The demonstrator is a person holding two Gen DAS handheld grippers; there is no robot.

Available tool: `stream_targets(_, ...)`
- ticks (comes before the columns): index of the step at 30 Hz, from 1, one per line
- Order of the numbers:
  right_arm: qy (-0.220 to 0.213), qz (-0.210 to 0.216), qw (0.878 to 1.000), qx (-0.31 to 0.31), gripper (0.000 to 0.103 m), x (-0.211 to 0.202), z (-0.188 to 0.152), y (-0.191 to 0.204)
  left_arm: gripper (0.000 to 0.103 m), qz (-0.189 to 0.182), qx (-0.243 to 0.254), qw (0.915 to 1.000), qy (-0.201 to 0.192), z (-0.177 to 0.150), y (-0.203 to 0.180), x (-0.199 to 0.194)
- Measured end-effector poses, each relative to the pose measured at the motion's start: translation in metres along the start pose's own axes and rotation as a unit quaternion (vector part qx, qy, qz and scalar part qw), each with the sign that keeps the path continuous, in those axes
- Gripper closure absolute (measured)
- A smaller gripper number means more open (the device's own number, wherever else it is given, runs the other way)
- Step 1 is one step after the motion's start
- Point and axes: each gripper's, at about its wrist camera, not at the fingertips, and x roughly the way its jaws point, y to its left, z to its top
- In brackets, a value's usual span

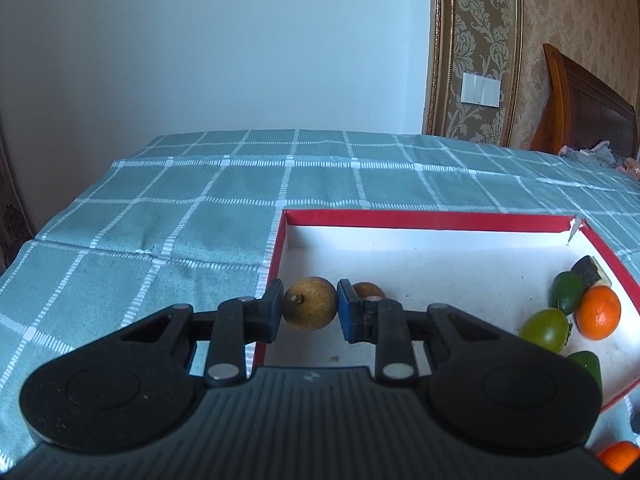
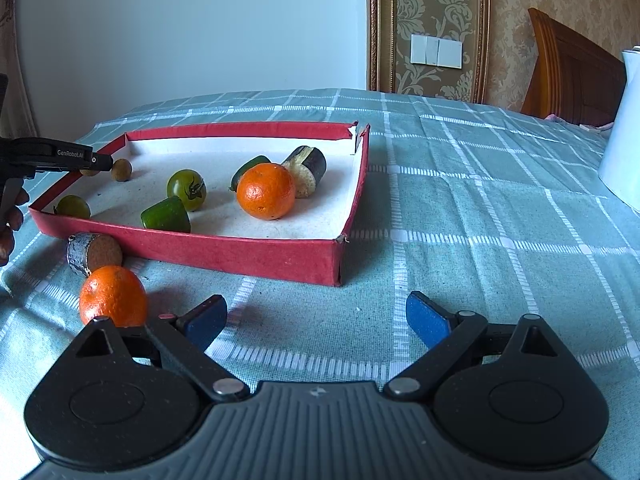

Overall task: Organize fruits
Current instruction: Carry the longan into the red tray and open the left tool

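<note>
A shallow red box with a white floor lies on the green checked cloth. My left gripper is shut on a small brown round fruit just above the box's left corner; a second brown fruit lies behind it. The box holds an orange, green tomatoes, green pieces and a dark cylinder piece. My right gripper is open and empty over the cloth in front of the box. An orange and a grey cylinder piece lie outside the box.
A white jug stands on the cloth at the far right. A wooden headboard and patterned wall are behind the table. The left gripper shows at the box's left edge in the right wrist view.
</note>
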Motion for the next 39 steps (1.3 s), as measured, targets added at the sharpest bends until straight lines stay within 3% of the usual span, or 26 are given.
stream_targets(12, 0.0, 0.0, 1.0, 0.0, 0.006, 0.0, 0.0, 0.001, 0.076, 0.013, 0.02, 0.9996, -0.013, -0.006, -0.008, 0.0)
stream_targets(21, 0.0, 0.001, 1.0, 0.001, 0.006, 0.0, 0.0, 0.001, 0.053, 0.001, 0.035, 0.9993, -0.015, -0.008, -0.014, 0.0)
stream_targets(39, -0.001, 0.001, 1.0, 0.002, 0.006, 0.0, 0.0, 0.0, 0.039, -0.002, 0.041, 0.9992, -0.003, -0.01, -0.02, -0.011)
